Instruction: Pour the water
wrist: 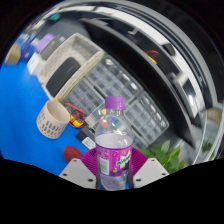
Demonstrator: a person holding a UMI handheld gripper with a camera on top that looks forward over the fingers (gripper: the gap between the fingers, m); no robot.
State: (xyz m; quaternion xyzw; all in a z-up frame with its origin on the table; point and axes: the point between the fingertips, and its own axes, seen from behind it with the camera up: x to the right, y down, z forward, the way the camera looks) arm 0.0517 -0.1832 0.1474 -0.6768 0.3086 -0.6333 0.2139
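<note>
A clear plastic bottle with a purple cap and a purple label stands upright between my fingers. My gripper is shut on the bottle, its pink pads pressing the labelled sides. The bottle's clear lower part shows below the label, between the fingers. A white cup with a mesh pattern stands beyond and to the left of the bottle, on the blue table.
A white basket-like bin stands behind the cup. Small coloured items lie between the cup and the bottle. A grey keyboard-like surface runs to the right, with green leaves near the right finger.
</note>
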